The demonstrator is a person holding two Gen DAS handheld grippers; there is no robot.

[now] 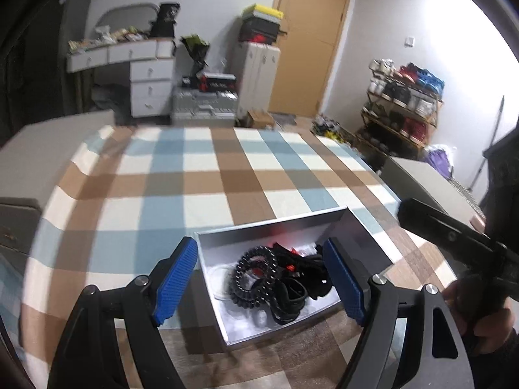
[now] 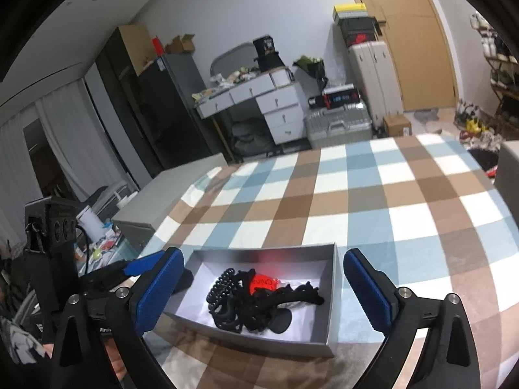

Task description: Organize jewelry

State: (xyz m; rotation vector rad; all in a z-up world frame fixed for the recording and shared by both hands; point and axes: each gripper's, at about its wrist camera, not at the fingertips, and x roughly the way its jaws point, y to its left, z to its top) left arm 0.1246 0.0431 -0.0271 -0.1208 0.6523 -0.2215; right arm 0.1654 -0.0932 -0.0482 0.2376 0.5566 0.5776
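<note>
Both grippers, left gripper (image 1: 259,278) and right gripper (image 2: 262,291), gape empty at lower frame over grey box (image 2: 335,295) holding tangled black jewelry (image 2: 256,301); checked tablecloth (image 2: 356,194) bare, gathering seemingly complete.

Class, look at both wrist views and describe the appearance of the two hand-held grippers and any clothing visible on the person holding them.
Each hand-held gripper, left and right, has black angular arms with silver round bolts and two blue textured pads. The hand gripping the right one's black handle emerges from a dark sleeve.
</note>
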